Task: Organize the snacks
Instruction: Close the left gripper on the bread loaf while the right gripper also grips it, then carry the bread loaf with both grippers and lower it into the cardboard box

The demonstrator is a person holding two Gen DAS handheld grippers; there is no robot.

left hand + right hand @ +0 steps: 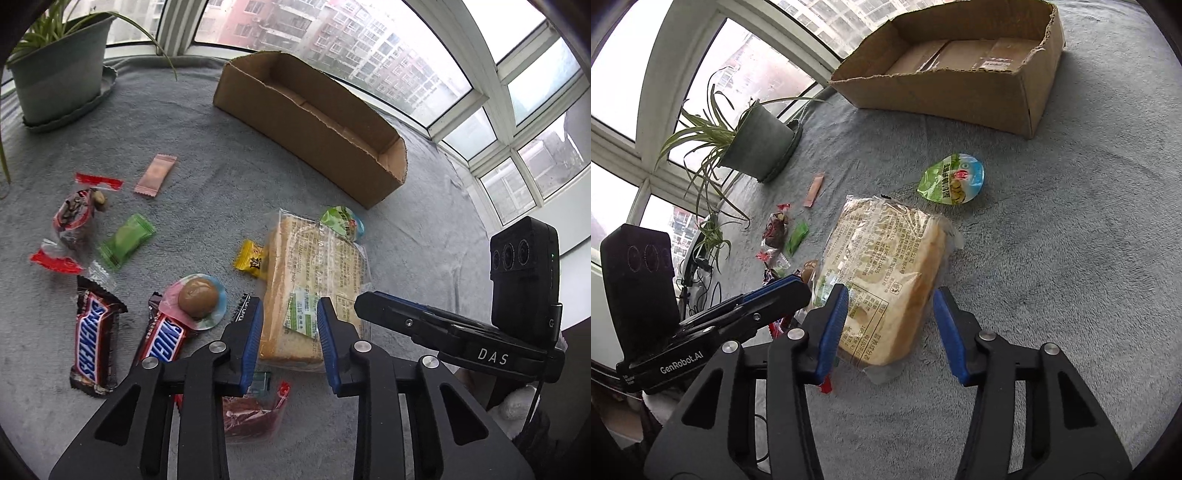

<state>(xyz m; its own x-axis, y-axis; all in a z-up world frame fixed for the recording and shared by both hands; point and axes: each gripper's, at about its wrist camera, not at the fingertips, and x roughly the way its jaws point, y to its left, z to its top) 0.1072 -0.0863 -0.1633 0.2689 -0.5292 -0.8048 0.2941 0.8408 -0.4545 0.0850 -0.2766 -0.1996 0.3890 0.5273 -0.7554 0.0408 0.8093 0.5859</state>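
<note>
Your left claw (290,325) straddles the near end of the bread pack (314,280), fingers either side, pads not clearly pressing; call it released. Your right claw (890,317) brackets the same bread pack (886,277), right pad clear of it, also released. The bread pack lies on the grey cloth (221,177) just in front of the cardboard box (314,125). Two Snickers bars (94,339) and small candies (125,242) lie left of the bread pack; a green jelly cup (953,179) sits between the bread pack and the box.
</note>
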